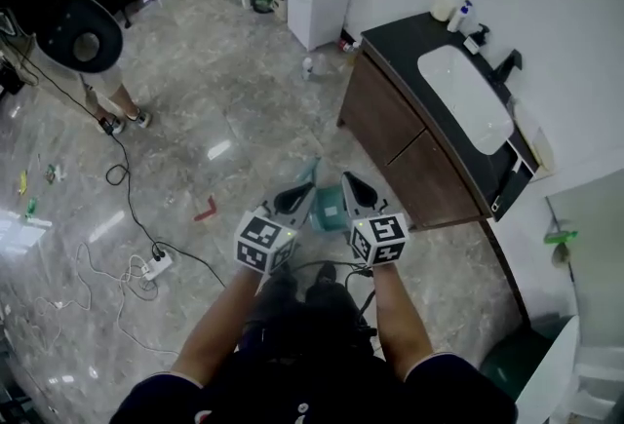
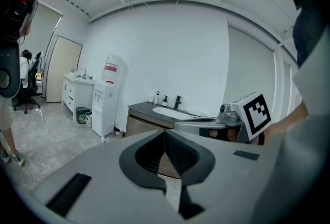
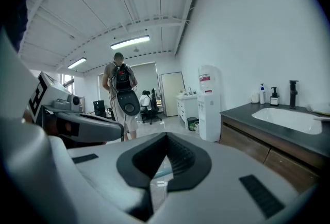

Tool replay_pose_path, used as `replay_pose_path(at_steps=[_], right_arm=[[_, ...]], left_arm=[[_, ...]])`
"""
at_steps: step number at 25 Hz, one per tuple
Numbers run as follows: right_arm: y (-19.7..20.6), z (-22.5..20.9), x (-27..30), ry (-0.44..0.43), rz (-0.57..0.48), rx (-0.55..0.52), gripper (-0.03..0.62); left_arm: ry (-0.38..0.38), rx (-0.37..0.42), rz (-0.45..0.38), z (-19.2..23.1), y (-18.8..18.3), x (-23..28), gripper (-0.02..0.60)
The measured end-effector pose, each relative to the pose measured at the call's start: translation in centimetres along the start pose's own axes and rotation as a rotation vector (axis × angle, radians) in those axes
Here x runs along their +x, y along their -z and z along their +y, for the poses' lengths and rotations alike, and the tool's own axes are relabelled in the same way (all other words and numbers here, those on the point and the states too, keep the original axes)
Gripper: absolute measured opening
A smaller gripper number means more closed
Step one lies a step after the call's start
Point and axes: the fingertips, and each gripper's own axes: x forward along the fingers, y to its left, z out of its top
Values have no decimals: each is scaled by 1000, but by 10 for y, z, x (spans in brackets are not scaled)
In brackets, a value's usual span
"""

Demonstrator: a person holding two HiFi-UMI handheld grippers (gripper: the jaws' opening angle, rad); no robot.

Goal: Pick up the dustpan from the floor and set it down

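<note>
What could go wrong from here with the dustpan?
1. The left claw and right claw are both shut and look empty. The teal plastic dustpan seems to lie below them, so a descent without opening would shove it.
2. The dark wooden vanity cabinet stands close on the right; a swing could hit it.

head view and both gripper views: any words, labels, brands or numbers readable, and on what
Nothing is legible in any view.
water dispenser: red label on its upper front, too blurred.
white bottle and dark pump bottle on the counter: print too small.
marker cube at left and marker cube at right: black-and-white square patterns, no letters.
</note>
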Motion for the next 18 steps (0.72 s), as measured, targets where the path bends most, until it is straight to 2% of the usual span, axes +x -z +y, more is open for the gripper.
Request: replay_pose_path(at_steps=[9, 18], right_arm=[[-55, 27, -36, -37, -75, -5, 8], [-86, 48, -51, -91, -130, -21, 8]], left_arm=[[30, 62, -66, -30, -47, -18, 14], [51, 104, -109, -42, -85, -24, 14]])
